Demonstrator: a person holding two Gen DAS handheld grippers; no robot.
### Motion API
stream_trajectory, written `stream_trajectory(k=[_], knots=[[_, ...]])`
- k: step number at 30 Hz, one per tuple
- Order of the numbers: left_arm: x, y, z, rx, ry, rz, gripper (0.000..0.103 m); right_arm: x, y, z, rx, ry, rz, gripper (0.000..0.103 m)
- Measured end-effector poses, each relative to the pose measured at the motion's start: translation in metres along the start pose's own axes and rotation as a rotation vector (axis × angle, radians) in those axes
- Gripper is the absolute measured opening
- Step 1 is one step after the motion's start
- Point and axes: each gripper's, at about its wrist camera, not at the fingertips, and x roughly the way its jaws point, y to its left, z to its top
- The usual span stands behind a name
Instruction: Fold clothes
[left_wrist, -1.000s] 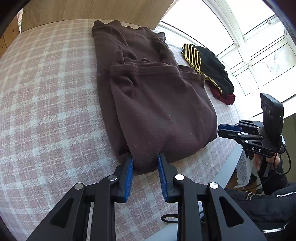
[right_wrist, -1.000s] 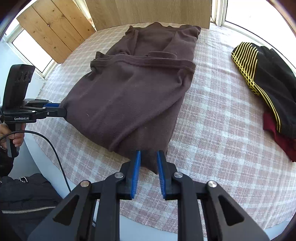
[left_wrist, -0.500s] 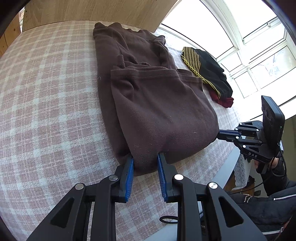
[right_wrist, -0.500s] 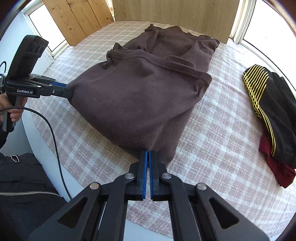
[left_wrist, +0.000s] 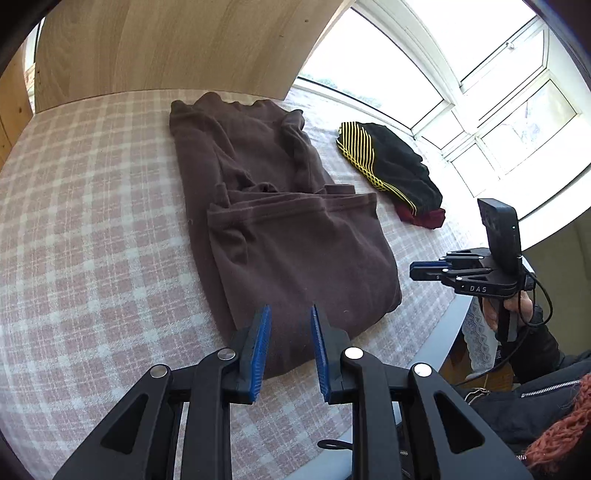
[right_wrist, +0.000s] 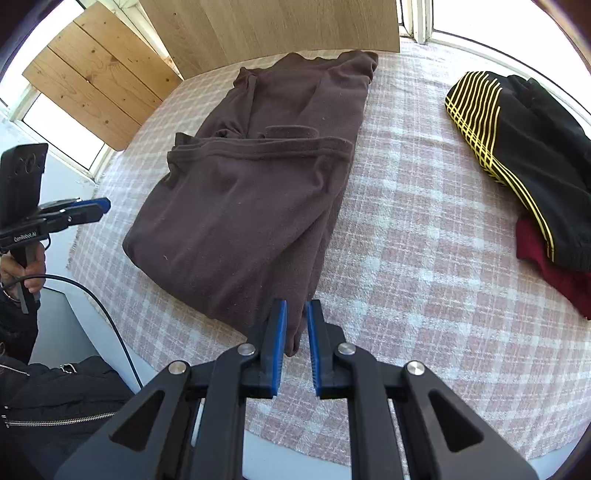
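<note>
A dark brown garment (left_wrist: 288, 251) (right_wrist: 240, 206) lies folded on the pink checked tablecloth (left_wrist: 92, 240), its near half doubled back over the far half. My left gripper (left_wrist: 290, 314) hovers over the near left fold with a narrow gap between its blue pads and grips nothing. In the right wrist view the left gripper (right_wrist: 99, 206) hangs clear of the garment's left edge. My right gripper (right_wrist: 293, 308) has its jaws opening. The garment's near right corner shows in the gap, and the pads do not press on it. In the left wrist view the right gripper (left_wrist: 417, 267) sits just off that corner.
A black garment with yellow stripes (left_wrist: 391, 166) (right_wrist: 517, 136) lies on a dark red cloth (right_wrist: 543, 258) at the right, by the windows. A wooden board (left_wrist: 166, 48) stands behind the table. The table's near edge and the person's dark jacket (right_wrist: 55, 398) are close below.
The right gripper, shut on the garment's lifted near corner half a second ago, has parted and the fold now lies flat. The left gripper has risen and drawn off the left edge.
</note>
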Motion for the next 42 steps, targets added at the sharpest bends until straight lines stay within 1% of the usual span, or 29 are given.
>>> stream_trajectory(k=[2, 4, 7, 8, 9, 10, 11, 13, 15, 17, 19, 20, 21, 22, 23, 24, 26, 28, 30, 31, 32, 33, 34, 35, 37, 38, 39, 40, 42], knots=[[0.025, -0.010, 0.015, 0.032, 0.019, -0.042, 0.020, 0.015, 0.003, -0.002, -0.010, 0.043, 0.001, 0.012], [0.055, -0.013, 0.025, 0.055, 0.059, -0.044, 0.020, 0.020, 0.004, -0.003, -0.014, 0.046, 0.003, 0.012], [0.089, 0.005, 0.030, 0.061, 0.122, 0.063, 0.019, 0.022, -0.002, -0.001, -0.002, 0.049, 0.044, 0.011], [0.098, 0.012, 0.031, 0.058, 0.141, 0.105, 0.005, 0.024, -0.005, -0.002, -0.006, 0.059, 0.022, 0.010], [0.101, 0.020, 0.031, 0.036, 0.148, 0.104, 0.003, 0.026, -0.008, -0.002, -0.014, 0.072, -0.023, 0.002], [0.099, 0.026, 0.031, 0.014, 0.147, 0.085, 0.002, 0.029, -0.011, -0.003, -0.033, 0.089, -0.091, 0.002], [0.096, 0.029, 0.031, 0.009, 0.143, 0.082, 0.002, 0.028, -0.015, -0.004, -0.024, 0.095, -0.113, 0.002], [0.091, 0.029, 0.029, 0.017, 0.130, 0.092, 0.002, 0.021, -0.026, -0.007, 0.034, 0.088, -0.084, 0.002], [0.083, 0.023, 0.027, 0.032, 0.110, 0.094, 0.002, 0.002, -0.022, -0.002, 0.048, 0.019, -0.015, 0.002], [0.074, 0.015, 0.028, 0.038, 0.076, 0.070, 0.001, -0.011, -0.002, 0.007, -0.012, -0.043, 0.004, 0.002], [0.069, 0.004, 0.029, 0.071, 0.048, 0.046, 0.001, -0.008, 0.017, 0.019, -0.063, -0.061, 0.027, 0.002], [0.072, -0.001, 0.030, 0.101, 0.048, 0.068, 0.006, 0.003, 0.022, 0.030, -0.074, -0.045, 0.014, 0.002], [0.076, 0.002, 0.031, 0.103, 0.057, 0.090, 0.007, 0.015, 0.023, 0.035, -0.078, -0.023, -0.004, 0.002], [0.079, 0.009, 0.032, 0.086, 0.069, 0.105, 0.007, 0.024, 0.018, 0.036, -0.081, -0.003, -0.013, 0.001], [0.083, 0.016, 0.033, 0.069, 0.082, 0.120, 0.002, 0.032, 0.013, 0.035, -0.082, 0.014, -0.017, 0.000], [0.087, 0.023, 0.033, 0.052, 0.094, 0.134, 0.002, 0.035, 0.006, 0.033, -0.069, 0.019, -0.010, 0.000], [0.089, 0.033, 0.035, 0.024, 0.107, 0.159, 0.002, 0.021, -0.008, 0.032, -0.033, 0.004, -0.029, 0.000], [0.075, 0.024, 0.037, 0.049, 0.074, 0.169, 0.000, -0.001, -0.021, 0.031, 0.031, -0.050, 0.014, 0.001], [0.064, 0.006, 0.040, 0.076, 0.047, 0.117, 0.000, -0.015, -0.026, 0.031, 0.076, -0.087, 0.069, 0.001], [0.061, -0.003, 0.043, 0.096, 0.037, 0.080, 0.001, -0.015, -0.021, 0.031, 0.061, -0.092, 0.072, 0.001], [0.062, -0.012, 0.047, 0.118, 0.034, 0.052, 0.005, -0.010, -0.016, 0.033, 0.046, -0.086, 0.081, 0.001], [0.066, -0.018, 0.051, 0.140, 0.038, 0.040, 0.007, -0.003, -0.011, 0.036, 0.034, -0.076, 0.094, 0.001], [0.074, -0.015, 0.054, 0.147, 0.051, 0.068, 0.007, 0.004, -0.006, 0.038, 0.023, -0.066, 0.107, 0.001], [0.083, -0.007, 0.055, 0.144, 0.070, 0.118, 0.007, 0.013, -0.005, 0.039, 0.015, -0.050, 0.100, 0.001], [0.102, 0.008, 0.058, 0.138, 0.106, 0.219, 0.006, 0.033, -0.007, 0.038, 0.002, -0.013, 0.061, 0.000], [0.107, 0.021, 0.058, 0.100, 0.116, 0.208, 0.002, 0.036, -0.012, 0.038, 0.017, -0.015, 0.080, 0.000], [0.105, 0.035, 0.059, 0.038, 0.113, 0.150, 0.002, 0.033, -0.017, 0.038, 0.038, -0.013, 0.090, 0.000], [0.101, 0.042, 0.060, 0.002, 0.106, 0.120, 0.002, 0.025, -0.019, 0.040, 0.039, -0.021, 0.053, 0.000], [0.087, 0.034, 0.061, 0.045, 0.063, 0.155, 0.002, 0.004, -0.021, 0.045, 0.051, -0.084, 0.041, 0.002]])
